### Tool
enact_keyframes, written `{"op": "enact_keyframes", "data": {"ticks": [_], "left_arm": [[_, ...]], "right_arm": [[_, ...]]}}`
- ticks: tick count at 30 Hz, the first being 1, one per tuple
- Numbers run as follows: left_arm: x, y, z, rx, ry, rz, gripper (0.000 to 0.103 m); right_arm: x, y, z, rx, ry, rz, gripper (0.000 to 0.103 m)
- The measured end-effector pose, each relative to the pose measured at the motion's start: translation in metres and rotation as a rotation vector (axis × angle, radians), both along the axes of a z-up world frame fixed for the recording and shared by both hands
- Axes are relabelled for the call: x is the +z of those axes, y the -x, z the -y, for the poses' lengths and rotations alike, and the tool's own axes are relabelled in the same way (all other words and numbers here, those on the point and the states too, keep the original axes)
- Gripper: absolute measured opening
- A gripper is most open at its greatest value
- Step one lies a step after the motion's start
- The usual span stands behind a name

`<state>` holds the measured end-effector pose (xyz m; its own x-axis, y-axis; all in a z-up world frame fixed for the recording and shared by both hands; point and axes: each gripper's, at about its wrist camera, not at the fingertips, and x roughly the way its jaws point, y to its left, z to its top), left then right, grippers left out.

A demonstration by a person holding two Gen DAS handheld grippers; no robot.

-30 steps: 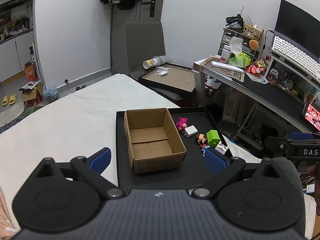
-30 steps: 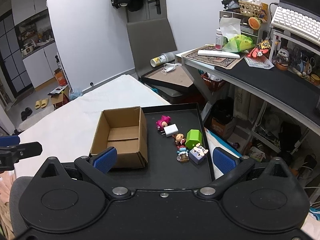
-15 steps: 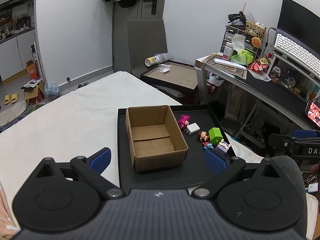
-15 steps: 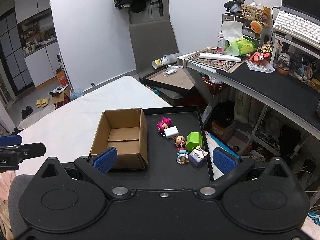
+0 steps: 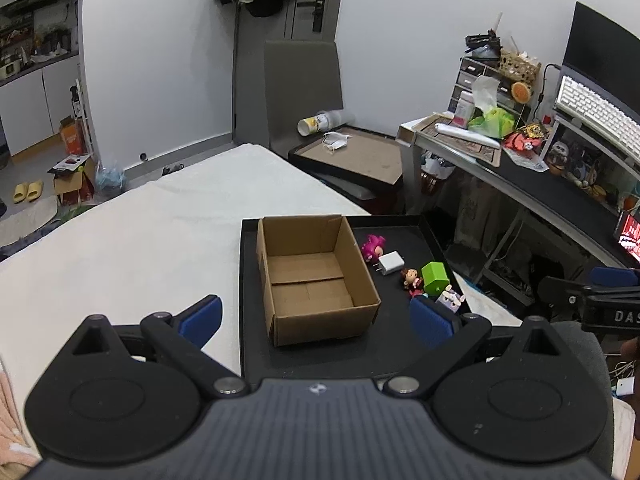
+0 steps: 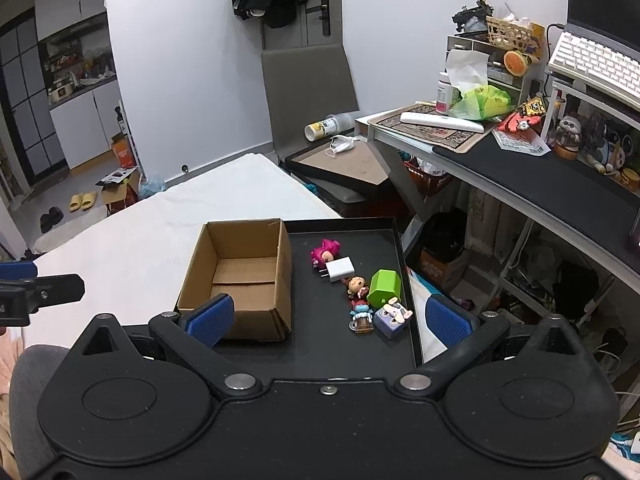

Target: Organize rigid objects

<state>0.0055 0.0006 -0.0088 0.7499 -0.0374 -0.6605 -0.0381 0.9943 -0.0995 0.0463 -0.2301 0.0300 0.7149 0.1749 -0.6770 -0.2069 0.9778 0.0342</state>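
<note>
An empty open cardboard box (image 5: 316, 276) (image 6: 244, 280) stands on a black tray (image 5: 400, 236) (image 6: 360, 240) on a white bed. Right of the box lie a pink figure (image 6: 325, 252), a white charger (image 6: 340, 270), a brown-haired doll (image 6: 356, 286), a green block (image 6: 385, 287), a blue-haired figure (image 6: 361, 317) and a purple cube (image 6: 392, 320). My left gripper (image 5: 316, 320) is open and empty, held near the box's front. My right gripper (image 6: 326, 320) is open and empty, held near the tray's front.
The white bed (image 5: 140, 240) spreads to the left. A cluttered desk (image 6: 520, 152) with a keyboard (image 6: 596, 64) stands to the right. A grey chair (image 6: 308, 92) and a framed board (image 6: 340, 160) sit behind the tray.
Both grippers have drifted slightly, so the box and tray sit a little further off in view. Nothing on the tray has moved. Both grippers stay open.
</note>
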Motion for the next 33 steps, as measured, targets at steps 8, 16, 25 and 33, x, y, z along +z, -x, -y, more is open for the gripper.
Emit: {"op": "enact_keyframes", "data": {"ticks": [8, 16, 25, 33], "left_arm": [[-0.007, -0.009, -0.004, 0.020, -0.010, -0.011, 0.099], [-0.015, -0.021, -0.017, 0.055, -0.016, -0.022, 0.099], [-0.025, -0.038, -0.031, 0.084, -0.017, -0.069, 0.099], [-0.037, -0.058, -0.039, 0.106, -0.015, -0.097, 0.099]], "right_arm": [[-0.008, -0.011, 0.002, 0.013, -0.017, -0.028, 0.103], [-0.025, -0.029, 0.012, -0.019, -0.048, -0.065, 0.103], [-0.041, -0.052, 0.025, -0.079, -0.089, -0.100, 0.103], [-0.063, -0.080, 0.032, -0.129, -0.112, -0.151, 0.103]]}}
